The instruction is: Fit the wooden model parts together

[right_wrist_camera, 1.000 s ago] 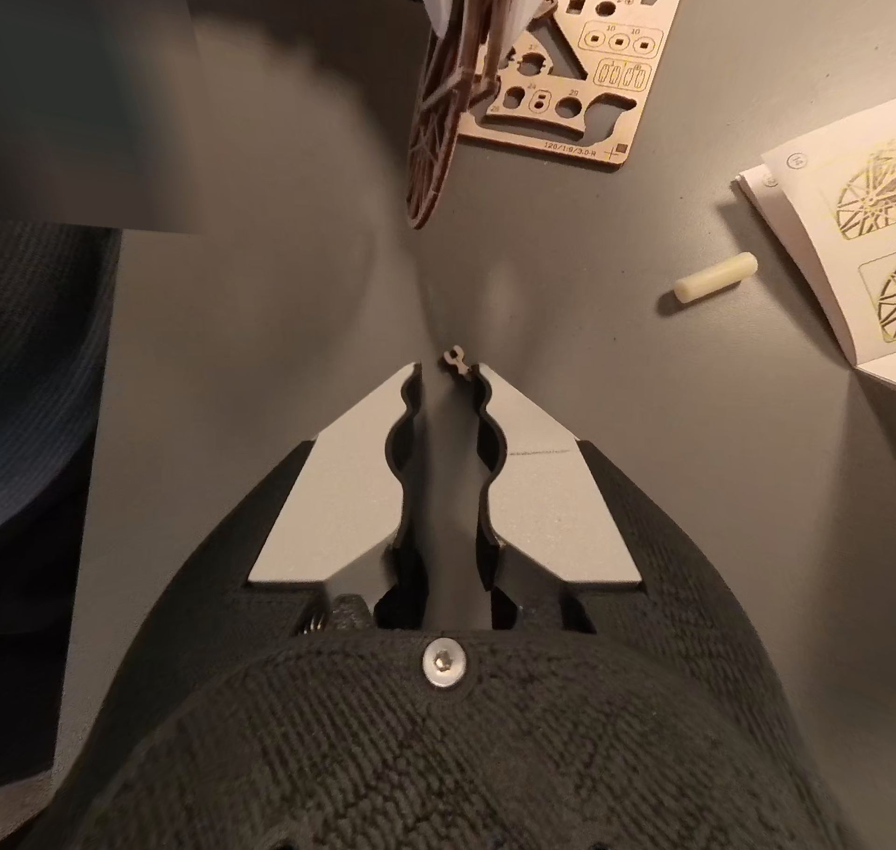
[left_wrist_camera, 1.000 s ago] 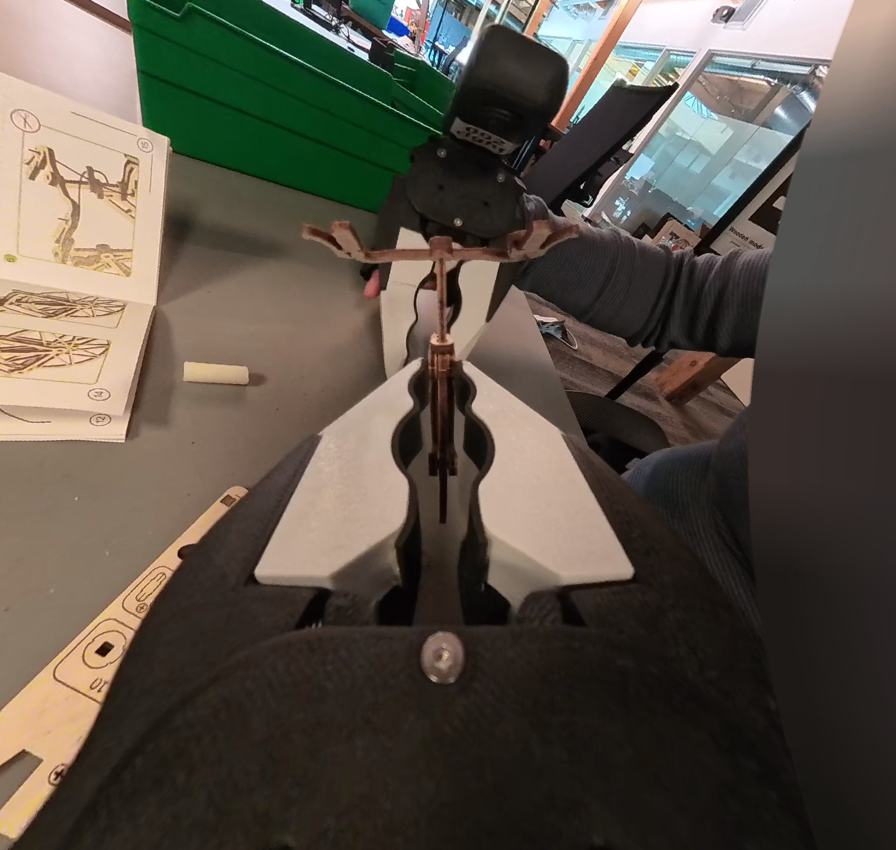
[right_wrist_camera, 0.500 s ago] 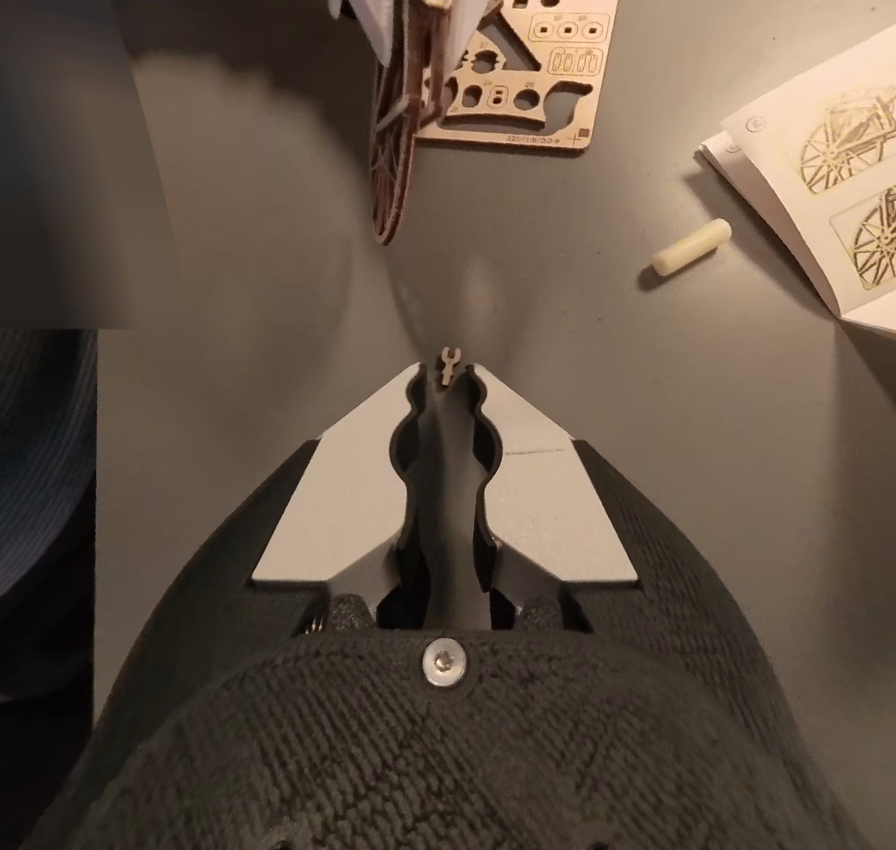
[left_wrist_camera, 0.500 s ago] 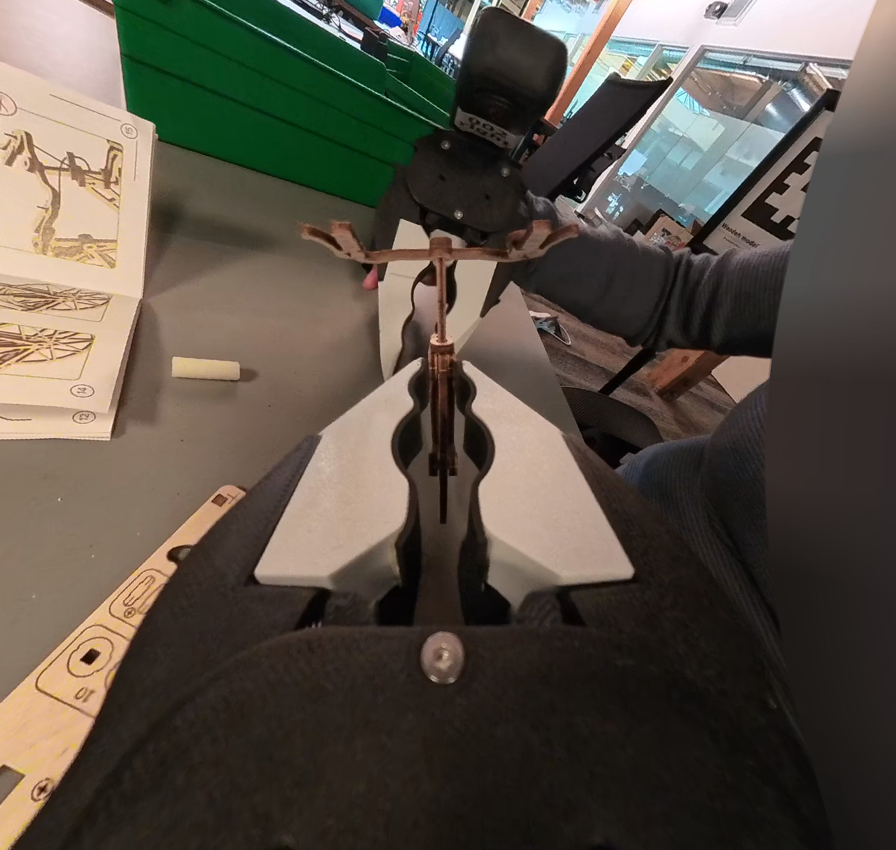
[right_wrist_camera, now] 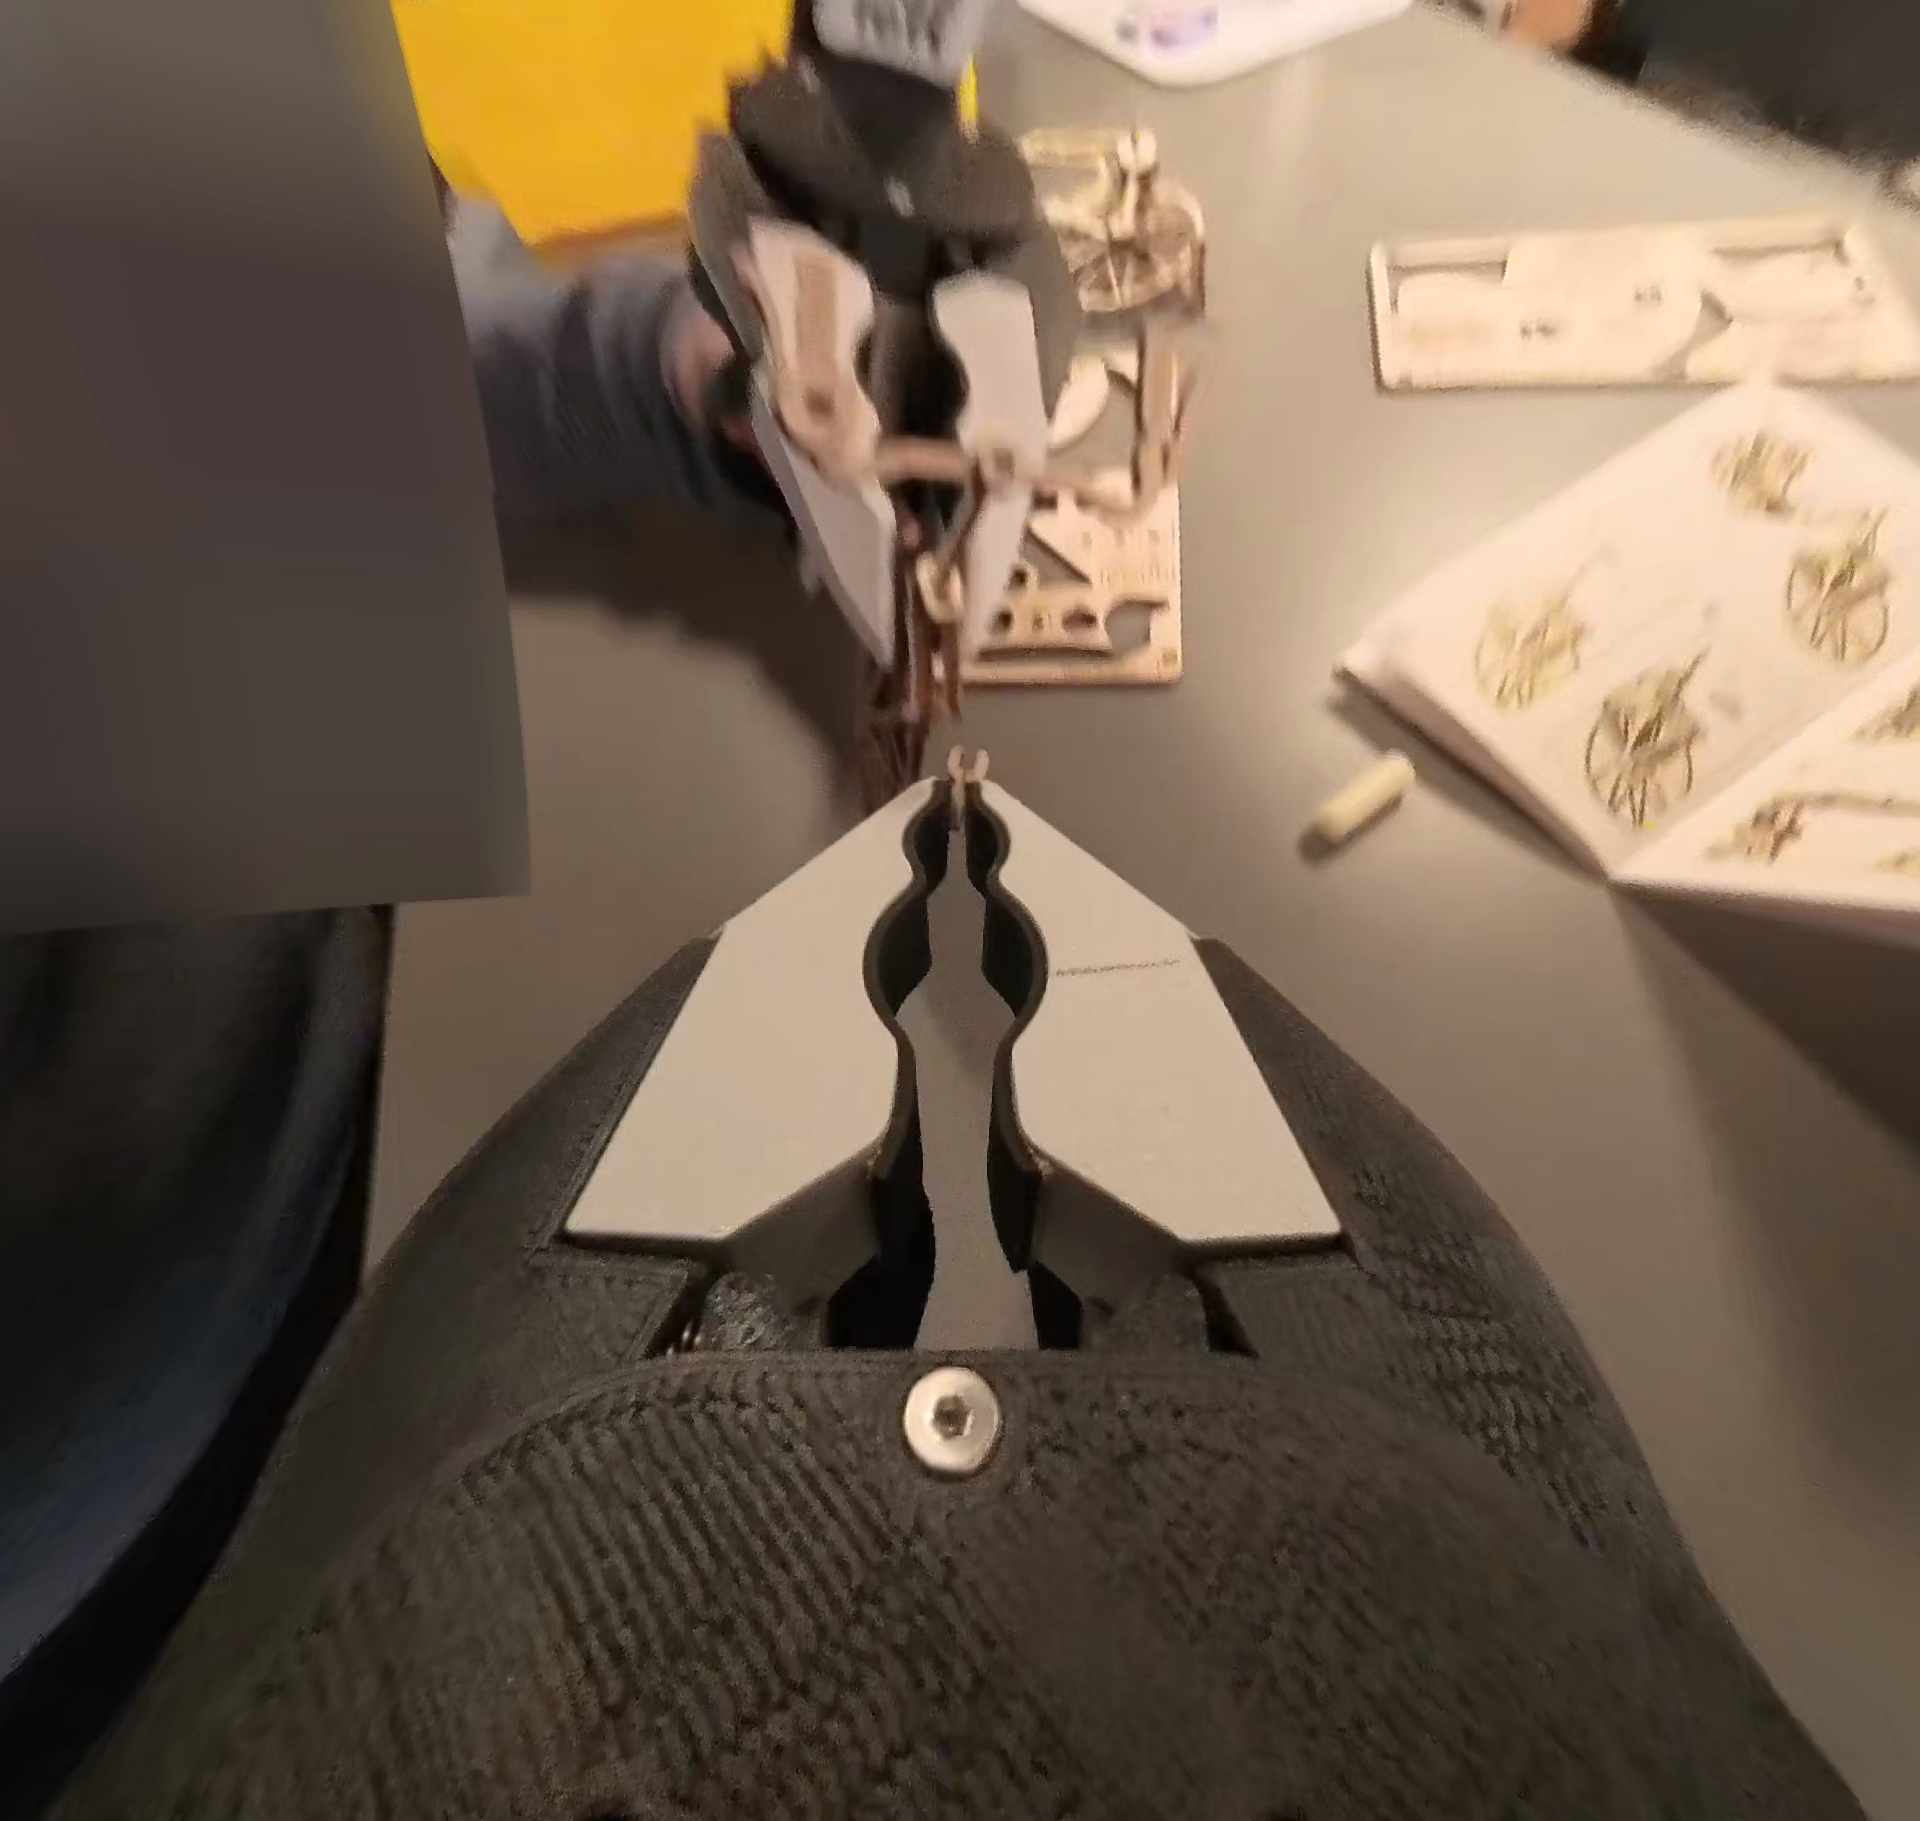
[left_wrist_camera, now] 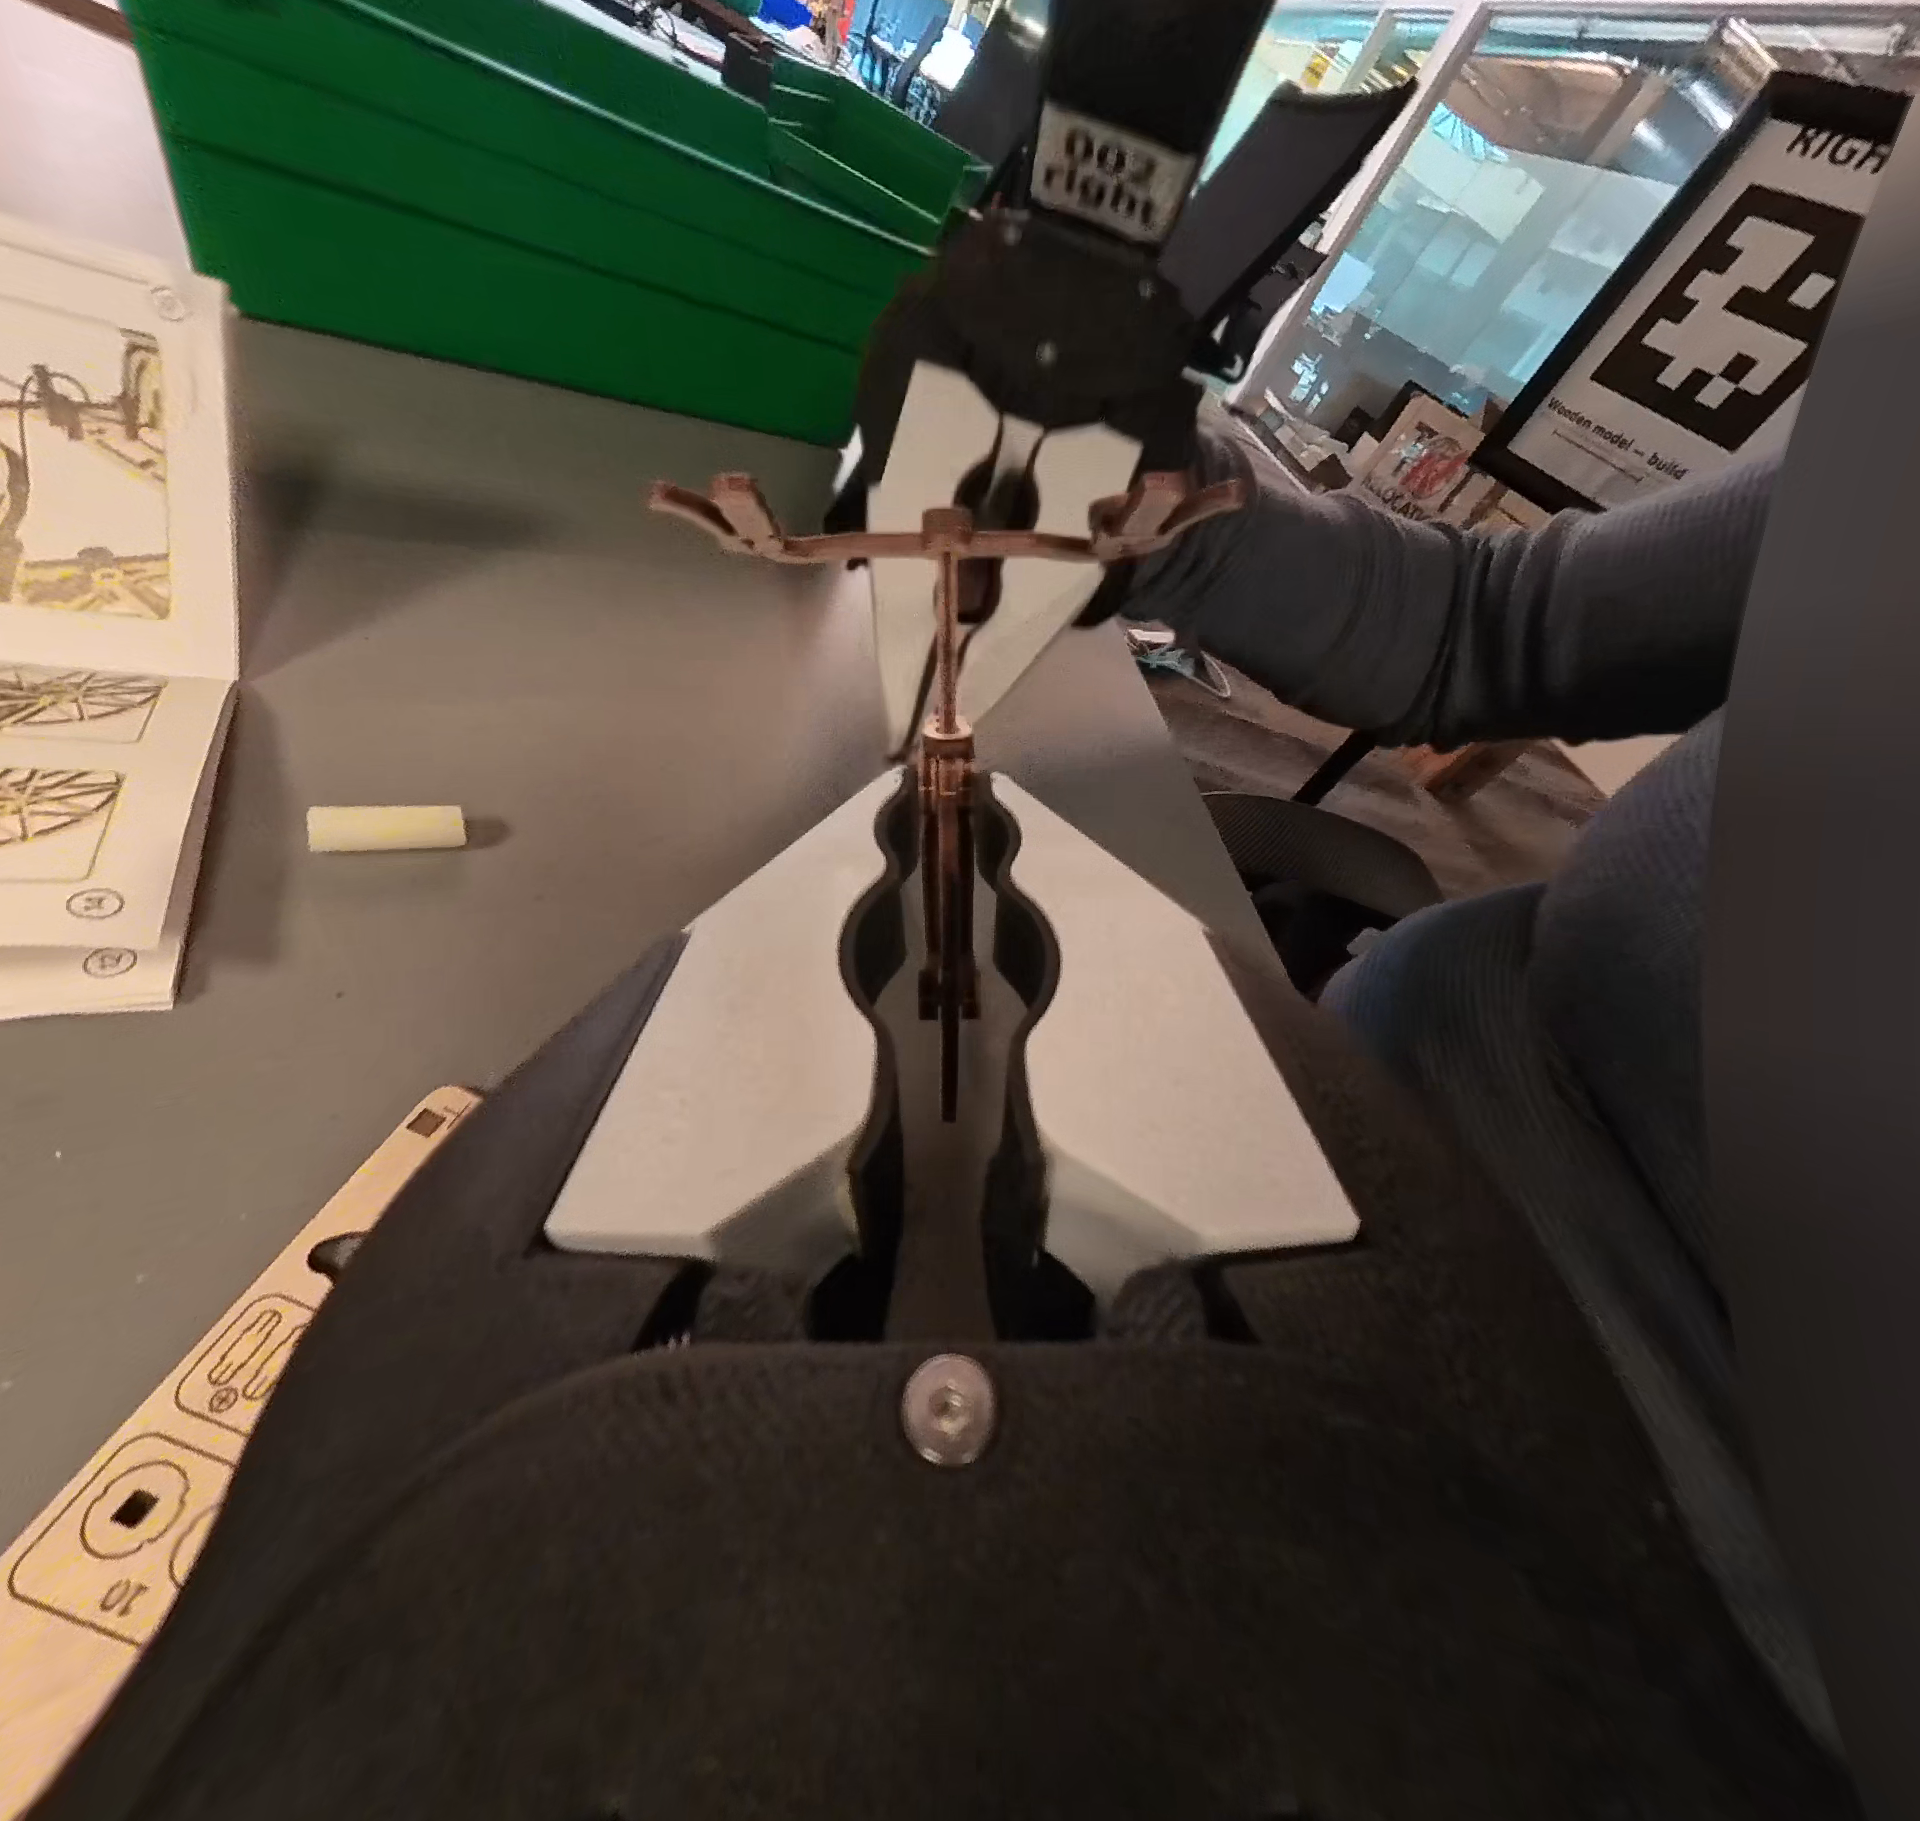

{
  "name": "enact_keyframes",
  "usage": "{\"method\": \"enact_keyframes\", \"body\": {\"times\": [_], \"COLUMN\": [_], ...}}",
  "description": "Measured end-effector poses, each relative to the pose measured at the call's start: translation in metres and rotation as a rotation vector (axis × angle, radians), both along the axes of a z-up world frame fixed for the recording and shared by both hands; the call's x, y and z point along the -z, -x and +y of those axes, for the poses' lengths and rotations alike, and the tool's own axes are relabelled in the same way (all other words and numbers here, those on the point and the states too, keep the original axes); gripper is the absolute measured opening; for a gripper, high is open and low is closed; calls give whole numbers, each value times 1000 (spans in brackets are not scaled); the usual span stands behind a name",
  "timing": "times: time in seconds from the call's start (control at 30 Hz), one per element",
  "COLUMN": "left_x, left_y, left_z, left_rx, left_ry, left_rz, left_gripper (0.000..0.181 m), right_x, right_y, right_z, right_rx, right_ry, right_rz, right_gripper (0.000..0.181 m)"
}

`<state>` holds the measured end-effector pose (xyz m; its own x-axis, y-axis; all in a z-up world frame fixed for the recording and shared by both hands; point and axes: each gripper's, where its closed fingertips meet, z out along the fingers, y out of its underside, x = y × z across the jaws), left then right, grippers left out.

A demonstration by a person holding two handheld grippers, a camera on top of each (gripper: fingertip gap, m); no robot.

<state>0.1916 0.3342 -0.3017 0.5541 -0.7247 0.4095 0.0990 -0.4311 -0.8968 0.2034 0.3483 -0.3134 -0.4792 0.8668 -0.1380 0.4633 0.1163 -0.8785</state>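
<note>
My left gripper [left_wrist_camera: 943,779] is shut on the frame of a dark wooden bicycle model [left_wrist_camera: 943,898]. The model's handlebars [left_wrist_camera: 940,537] stick out beyond the fingertips. My right gripper [right_wrist_camera: 961,792] is shut on a tiny forked wooden part [right_wrist_camera: 966,763] at its very tips. In the right wrist view the left gripper [right_wrist_camera: 925,618] is just ahead, blurred, with the model's wheel [right_wrist_camera: 914,701] hanging below it, close to the small part. In the left wrist view the right gripper [left_wrist_camera: 925,711] points down just behind the handlebars.
On the grey table [left_wrist_camera: 520,649] lie an open instruction booklet [left_wrist_camera: 94,628], a cream peg [left_wrist_camera: 384,828] and punched wooden part sheets [right_wrist_camera: 1081,597]. Stacked green bins [left_wrist_camera: 468,213] stand at the back. A person's sleeve [left_wrist_camera: 1455,608] reaches in from the right. Less than 4 cm separates the two grippers' tips.
The right gripper has tilted up from facing the table to facing the left gripper and has come closer to the model. Both grippers have kept their hold.
</note>
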Motion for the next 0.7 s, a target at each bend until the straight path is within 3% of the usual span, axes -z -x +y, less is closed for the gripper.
{"method": "enact_keyframes", "body": {"times": [0.27, 0.7], "left_x": [-11, 4], "left_y": [1, -6], "left_z": [-3, 1], "left_rx": [2, -22], "left_ry": [-54, -92], "left_rz": [-14, 138], "left_gripper": [8, 9], "right_x": [-26, -23], "right_y": [4, 6], "right_z": [-5, -13], "right_rx": [-68, -97], "right_ry": [-1, -43], "right_rz": [51, 53], "right_gripper": [0, 0]}}
